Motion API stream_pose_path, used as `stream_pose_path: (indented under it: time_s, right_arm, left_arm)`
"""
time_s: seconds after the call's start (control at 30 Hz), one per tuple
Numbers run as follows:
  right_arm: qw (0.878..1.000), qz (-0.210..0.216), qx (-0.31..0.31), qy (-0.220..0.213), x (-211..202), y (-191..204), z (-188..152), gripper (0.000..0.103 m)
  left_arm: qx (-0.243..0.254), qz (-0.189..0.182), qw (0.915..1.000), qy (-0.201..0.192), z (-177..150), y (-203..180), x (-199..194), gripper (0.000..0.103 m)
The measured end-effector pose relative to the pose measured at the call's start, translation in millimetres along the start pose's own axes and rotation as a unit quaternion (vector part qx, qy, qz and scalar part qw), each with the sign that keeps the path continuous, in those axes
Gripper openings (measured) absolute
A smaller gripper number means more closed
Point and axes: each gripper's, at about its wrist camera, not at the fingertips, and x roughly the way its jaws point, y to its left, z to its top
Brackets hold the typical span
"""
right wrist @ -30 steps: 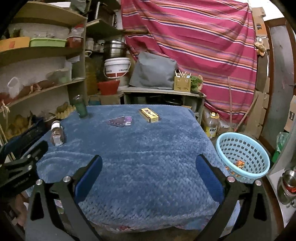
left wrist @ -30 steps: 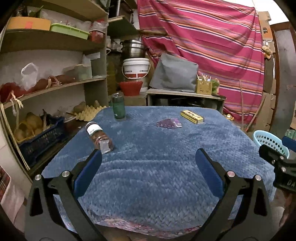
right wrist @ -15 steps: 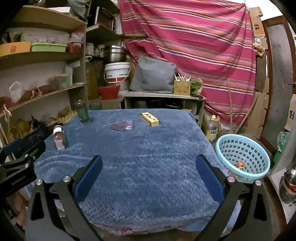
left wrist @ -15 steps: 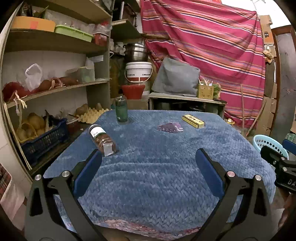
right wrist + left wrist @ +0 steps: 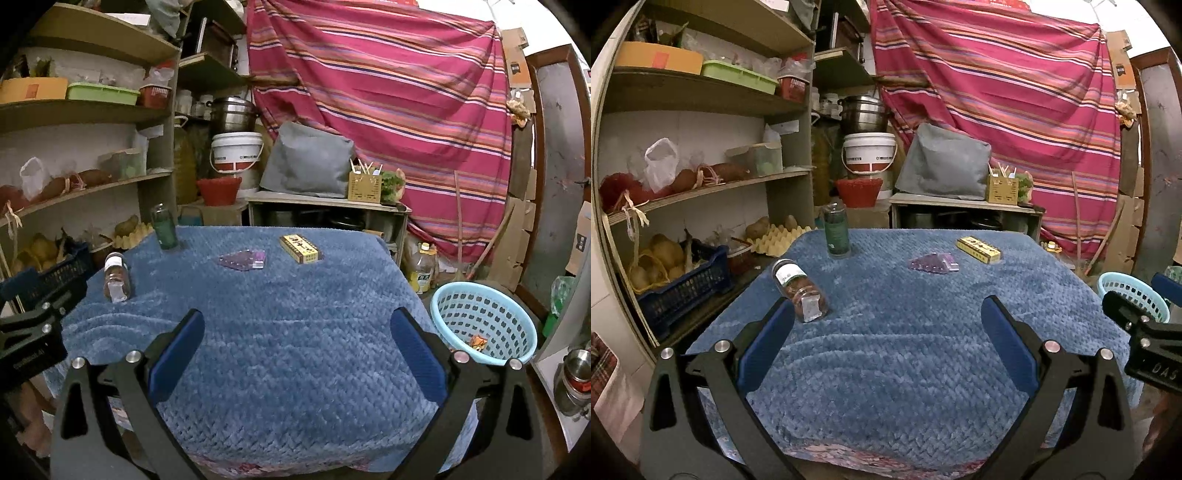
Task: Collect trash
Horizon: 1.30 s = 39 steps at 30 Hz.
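Note:
A blue quilted cloth covers the table (image 5: 905, 350) (image 5: 295, 332). On it lie a purple plastic wrapper (image 5: 933, 263) (image 5: 242, 260), a yellow printed box (image 5: 978, 249) (image 5: 300, 249), a toppled spice jar (image 5: 800, 290) (image 5: 116, 281) and an upright dark green bottle (image 5: 836, 230) (image 5: 164, 226). A light blue trash basket (image 5: 484, 322) (image 5: 1132, 295) stands on the floor right of the table, with a small orange scrap inside. My left gripper (image 5: 886, 325) and right gripper (image 5: 295, 332) both hover open and empty over the near table edge.
Wooden shelves (image 5: 701, 184) with bags, tubs and a blue crate (image 5: 687, 291) line the left side. A low bench (image 5: 328, 203) with a grey cushion, a white bucket (image 5: 236, 151) and a striped red curtain stand behind the table. An oil bottle (image 5: 424, 272) sits on the floor.
Both grippers have tilted upward slightly, so the table sits lower in each view. Nothing on the table has moved.

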Motion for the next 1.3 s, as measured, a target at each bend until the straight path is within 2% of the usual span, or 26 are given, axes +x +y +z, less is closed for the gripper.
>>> stream_pose_path:
  time_s: [0.37, 1.3]
  right_arm:
    - [1.000, -0.004, -0.002, 0.004, 2.9, -1.0, -2.2, 0.098]
    - [1.000, -0.009, -0.008, 0.007, 5.4, 1.5, -5.5, 0.099]
  left_arm:
    - [0.008, 0.024, 0.9997, -0.003, 0.9, 3.2, -3.3, 0.098]
    - [0.003, 0.035, 0.9994, 0.004, 1.5, 10.1, -4.1, 0.098]
